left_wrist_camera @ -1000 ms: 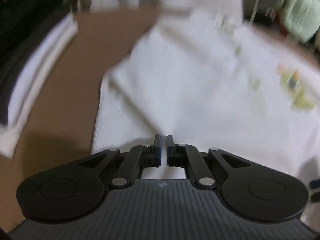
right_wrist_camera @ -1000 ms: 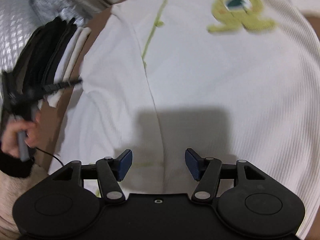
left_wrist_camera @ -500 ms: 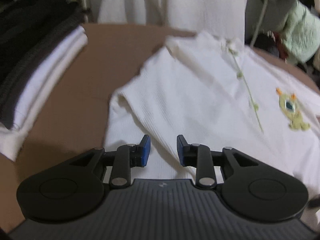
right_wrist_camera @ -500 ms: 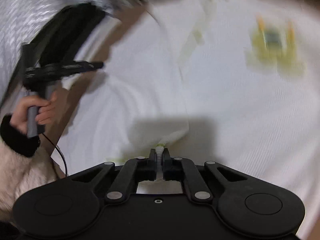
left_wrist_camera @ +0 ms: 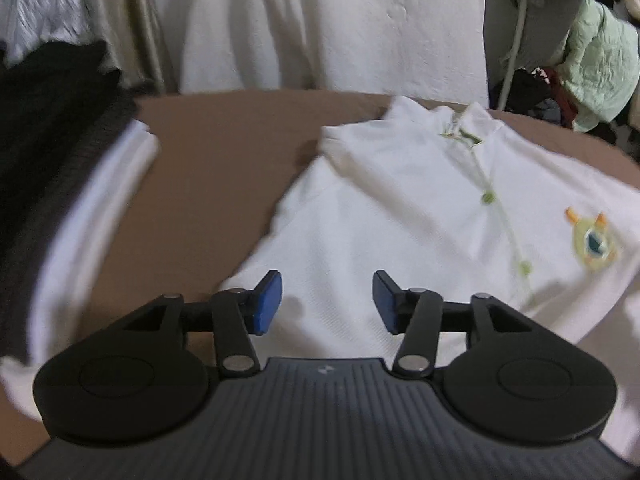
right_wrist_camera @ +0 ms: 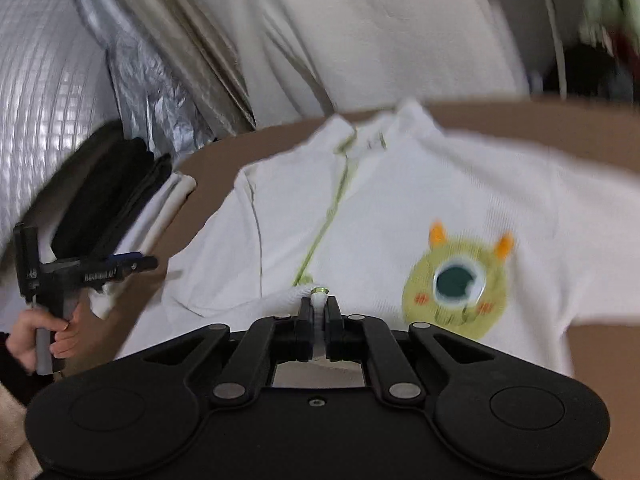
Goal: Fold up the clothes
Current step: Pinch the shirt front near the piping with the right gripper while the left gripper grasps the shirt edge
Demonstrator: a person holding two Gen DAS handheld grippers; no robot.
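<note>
Two blue-padded fingers of the left gripper (left_wrist_camera: 327,302) stand spread wide apart in the left wrist view, grasping nothing, poised over the near edge of the white ribbed top with green placket trim (left_wrist_camera: 400,216). That garment lies face up on the brown tabletop (left_wrist_camera: 216,168), collar towards the far side, its left sleeve folded in over the chest. A green one-eyed monster patch with orange horns (left_wrist_camera: 592,242) sits at the right. To the left rests a stack of folded black and white clothes (left_wrist_camera: 60,184); a pale curtain (left_wrist_camera: 328,24) hangs behind the table.

From the right wrist view, the right gripper (right_wrist_camera: 319,312) is clenched on a pinch of the white top's (right_wrist_camera: 400,184) hem at the bottom of the green placket, the fabric lifted slightly between the closed fingers. The monster patch (right_wrist_camera: 458,280) lies just right of the grip. At the left edge a person's hand (right_wrist_camera: 48,330) holds the left gripper (right_wrist_camera: 132,262) beside the folded stack (right_wrist_camera: 108,196).
</note>
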